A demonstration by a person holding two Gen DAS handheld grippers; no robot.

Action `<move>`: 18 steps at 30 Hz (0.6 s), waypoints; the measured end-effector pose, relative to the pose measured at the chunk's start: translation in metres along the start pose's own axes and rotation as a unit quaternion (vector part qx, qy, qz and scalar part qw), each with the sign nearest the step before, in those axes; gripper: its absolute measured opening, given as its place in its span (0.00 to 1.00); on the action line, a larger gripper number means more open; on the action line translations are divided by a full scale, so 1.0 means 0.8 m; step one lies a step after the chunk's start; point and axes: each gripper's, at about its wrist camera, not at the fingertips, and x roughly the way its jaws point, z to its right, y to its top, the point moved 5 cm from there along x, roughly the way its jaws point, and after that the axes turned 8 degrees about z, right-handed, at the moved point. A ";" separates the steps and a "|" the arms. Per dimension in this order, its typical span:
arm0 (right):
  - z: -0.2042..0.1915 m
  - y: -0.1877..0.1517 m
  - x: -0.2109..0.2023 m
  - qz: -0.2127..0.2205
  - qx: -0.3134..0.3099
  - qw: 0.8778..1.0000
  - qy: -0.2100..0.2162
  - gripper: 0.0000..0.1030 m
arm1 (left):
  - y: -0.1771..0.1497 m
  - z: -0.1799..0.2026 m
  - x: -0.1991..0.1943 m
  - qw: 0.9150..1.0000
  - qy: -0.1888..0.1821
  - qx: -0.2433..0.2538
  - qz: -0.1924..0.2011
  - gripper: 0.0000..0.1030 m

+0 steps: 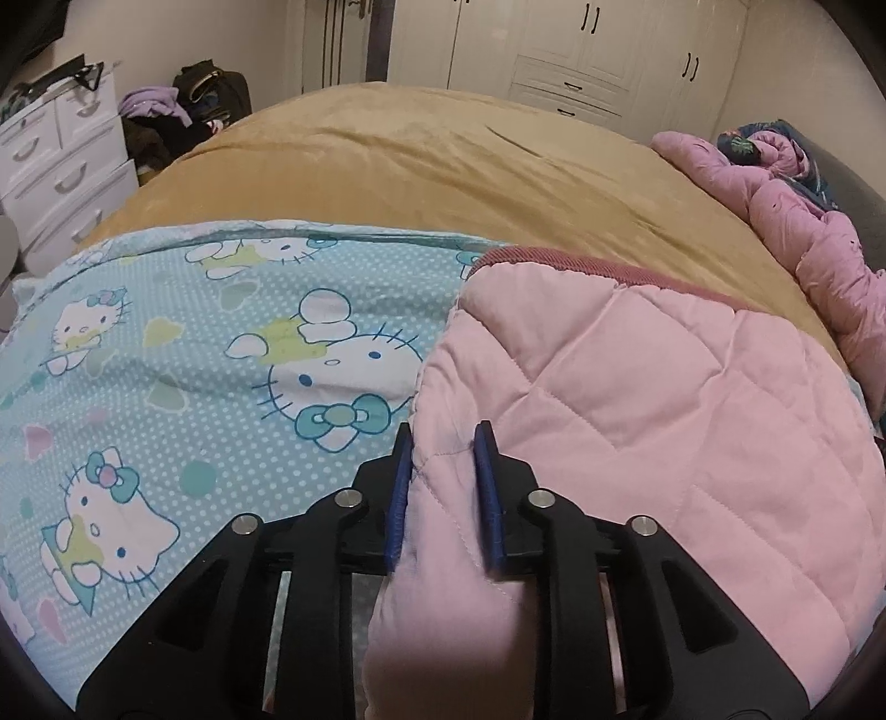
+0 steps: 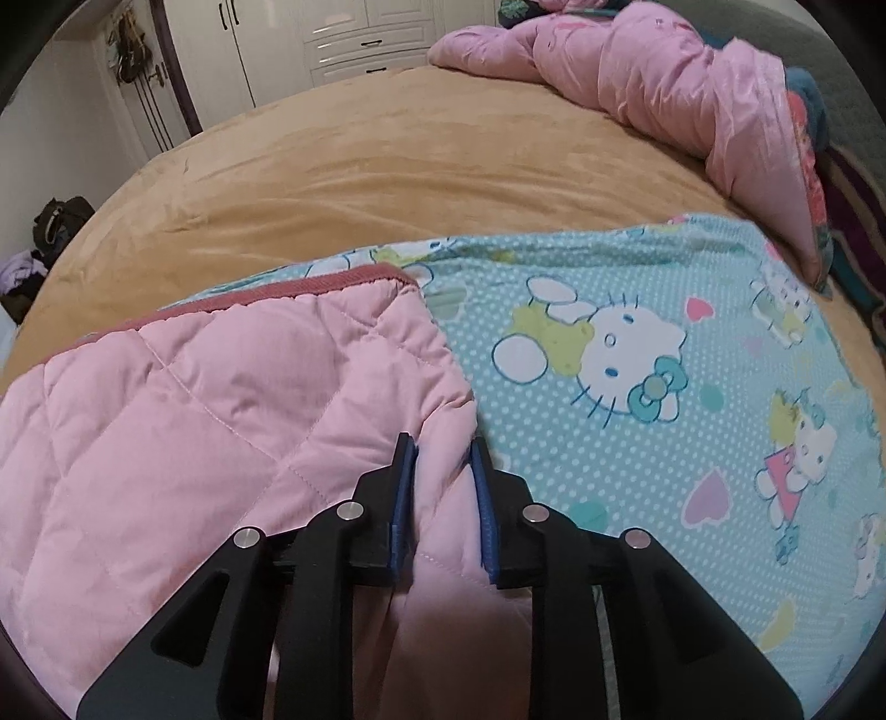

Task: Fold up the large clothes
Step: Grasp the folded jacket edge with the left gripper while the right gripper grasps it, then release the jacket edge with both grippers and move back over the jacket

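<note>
A pink quilted garment [image 1: 637, 399] with a darker pink ribbed hem lies on a blue cartoon-cat sheet [image 1: 194, 343] on the bed. My left gripper [image 1: 443, 437] is shut on the garment's left edge, with pink fabric bunched between the blue pads. In the right wrist view the same garment [image 2: 221, 399] lies to the left on the sheet [image 2: 664, 360]. My right gripper [image 2: 440, 446] is shut on the garment's right edge.
A tan blanket [image 1: 415, 160] covers the bed beyond the sheet. A crumpled pink duvet [image 2: 637, 72] lies at the far right. White drawers [image 1: 61, 160] and a pile of bags stand at the left. White wardrobes [image 1: 581, 50] stand behind.
</note>
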 end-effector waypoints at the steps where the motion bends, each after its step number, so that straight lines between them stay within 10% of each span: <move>1: 0.002 0.002 -0.007 0.000 0.000 1.000 0.001 0.22 | 0.001 0.000 -0.005 1.000 0.002 0.000 0.001 0.19; 4: 0.003 0.004 -0.044 0.024 -0.010 1.000 0.000 0.57 | 0.007 -0.003 -0.030 1.000 0.002 -0.004 0.015 0.47; 9: -0.032 -0.019 -0.144 0.093 -0.062 0.991 0.068 0.71 | 0.008 0.017 -0.104 0.998 -0.013 0.002 0.062 0.80; 18: -0.134 -0.115 -0.182 0.041 -0.177 0.971 0.152 0.80 | -0.070 0.146 -0.130 0.992 -0.088 0.086 0.007 0.91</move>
